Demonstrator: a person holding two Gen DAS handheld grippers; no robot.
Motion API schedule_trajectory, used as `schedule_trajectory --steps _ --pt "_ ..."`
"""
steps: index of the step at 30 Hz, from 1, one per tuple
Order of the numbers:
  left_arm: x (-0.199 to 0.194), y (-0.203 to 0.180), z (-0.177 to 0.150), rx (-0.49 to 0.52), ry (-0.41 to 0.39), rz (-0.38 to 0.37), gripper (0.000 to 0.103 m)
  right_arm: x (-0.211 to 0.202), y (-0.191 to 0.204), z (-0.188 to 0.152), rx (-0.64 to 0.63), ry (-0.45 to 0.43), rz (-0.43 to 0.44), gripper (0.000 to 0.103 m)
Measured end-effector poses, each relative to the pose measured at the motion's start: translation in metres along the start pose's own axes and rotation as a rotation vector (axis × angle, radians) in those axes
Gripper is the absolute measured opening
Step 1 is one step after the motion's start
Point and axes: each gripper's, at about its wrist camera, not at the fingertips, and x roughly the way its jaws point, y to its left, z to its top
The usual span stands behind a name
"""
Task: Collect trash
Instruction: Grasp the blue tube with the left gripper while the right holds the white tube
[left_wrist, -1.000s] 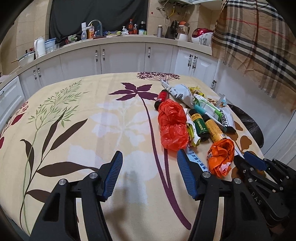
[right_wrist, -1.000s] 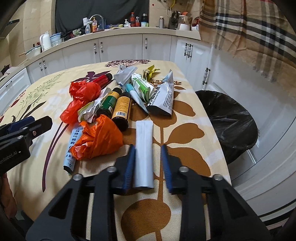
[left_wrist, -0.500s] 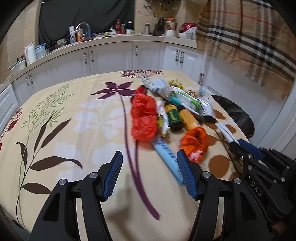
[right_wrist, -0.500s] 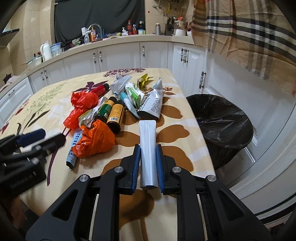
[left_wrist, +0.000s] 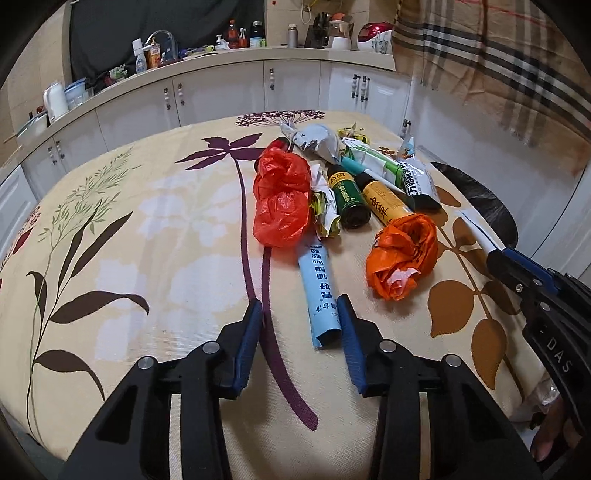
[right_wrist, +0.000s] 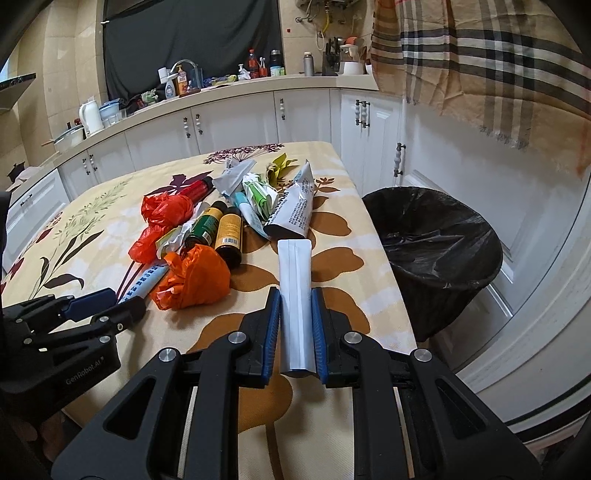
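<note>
Right gripper (right_wrist: 294, 332) is pinched tight on a long white packet (right_wrist: 294, 295), with a blue pad on each side of it. Left gripper (left_wrist: 300, 332) has its jaws apart and holds nothing; it sits low over the table (left_wrist: 166, 240), and the near end of a light blue tube (left_wrist: 320, 295) lies just inside its right pad. Most of the trash is not picked up yet, I think. A red bag (left_wrist: 282, 199) lies on the left of the pile, and an orange bag (left_wrist: 402, 254) lies nearer and to the right. Between them and a bit farther are a green bottle (left_wrist: 347, 199) and a yellow bottle (left_wrist: 384, 203), side by side. A big white pouch (right_wrist: 293, 210) and some crumpled wrappers lie at the far end of the pile. The black bin (right_wrist: 436, 236) stands on the floor just past the right edge of the table, and I cannot see any trash inside it. So the white packet looks like the first or one of the first things to go in. The bin mouth is wide, and nothing stands between the packet and it. White cupboards (right_wrist: 424, 155) are close behind the bin, so there is not much room on that side. The left half of the table has lots of room to move.
</note>
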Motion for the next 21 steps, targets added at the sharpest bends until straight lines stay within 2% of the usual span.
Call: schedule_trajectory --steps 3,4,6,18,21 --pt "0.003 -0.002 0.001 0.011 -0.01 -0.008 0.039 0.001 0.001 0.0 -0.004 0.004 -0.002 0.017" --pt "0.003 -0.002 0.002 0.013 -0.016 -0.012 0.028 0.002 0.002 0.001 -0.006 0.007 -0.003 0.017" --pt "0.004 -0.001 0.002 0.025 -0.022 -0.012 0.017 0.004 0.003 0.001 -0.009 0.013 -0.004 0.017" --pt "-0.009 0.004 -0.007 0.042 -0.038 -0.075 0.008 0.002 0.008 0.004 -0.019 -0.001 -0.001 0.016" --pt "-0.019 0.007 -0.006 0.036 -0.067 -0.094 0.008 -0.006 0.007 0.007 -0.013 -0.022 -0.002 0.016"
